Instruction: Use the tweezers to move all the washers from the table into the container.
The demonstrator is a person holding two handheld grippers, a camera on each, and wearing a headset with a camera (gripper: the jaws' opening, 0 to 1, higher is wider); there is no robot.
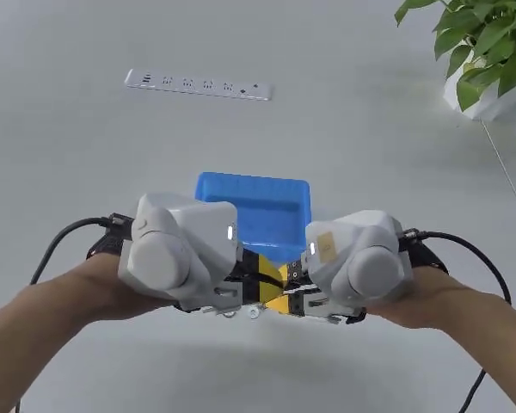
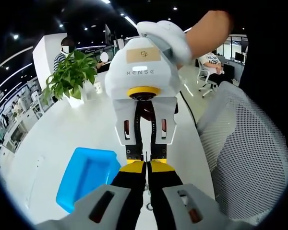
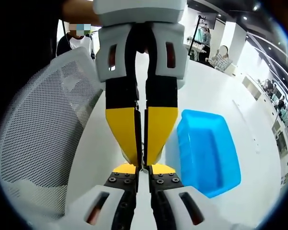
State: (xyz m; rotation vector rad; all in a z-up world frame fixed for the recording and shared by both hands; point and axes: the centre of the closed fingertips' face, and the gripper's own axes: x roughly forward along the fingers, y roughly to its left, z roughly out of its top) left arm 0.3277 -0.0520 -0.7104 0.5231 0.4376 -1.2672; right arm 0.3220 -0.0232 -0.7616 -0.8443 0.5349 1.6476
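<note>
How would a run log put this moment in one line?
left gripper shut | right gripper shut, tip to tip | washer on table beneath | blue container behind

power strip (image 1: 198, 85), potted plant (image 1: 486, 52) (white pot), mesh chair (image 2: 249, 143)

Table (image 1: 86, 155): smooth matt white, faint sheen. Container (image 1: 267, 194), centre of head view: blue plastic, smooth, semi-gloss. Left gripper (image 1: 272, 274) & right gripper (image 1: 287, 299): matt pale-grey plastic shells, black jaws w/ yellow tips; tan paper-like label on the right one. Washer (image 1: 254, 311) below them: bright metal. Power strip (image 1: 198, 85), upper left: white plastic. Plant (image 1: 482, 43), upper right: glossy leaves. Chair (image 2: 249, 143), right of left gripper view: white open mesh.
</note>
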